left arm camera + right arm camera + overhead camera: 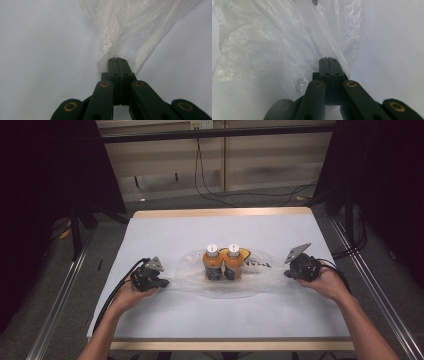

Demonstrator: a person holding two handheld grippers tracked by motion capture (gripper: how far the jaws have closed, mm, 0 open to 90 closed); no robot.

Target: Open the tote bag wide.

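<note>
A clear, crinkled plastic bag (225, 277) lies spread flat across the middle of the white table. Two orange bottles (223, 262) with white caps stand upright, touching, on its middle.

Left tool (162, 282) clamped, right tool (287, 274) clamped

I see my two handheld grippers, the left gripper (162, 282) and the right gripper (287, 274), both with matte black bodies, each topped by a grey three-cornered plate and trailing a black cable along a bare forearm with no sleeve. In the gripper views, each one shows two flat black jaws with small screws near the tips. Behind them run black link arms with brass-coloured pivot rings.
</note>
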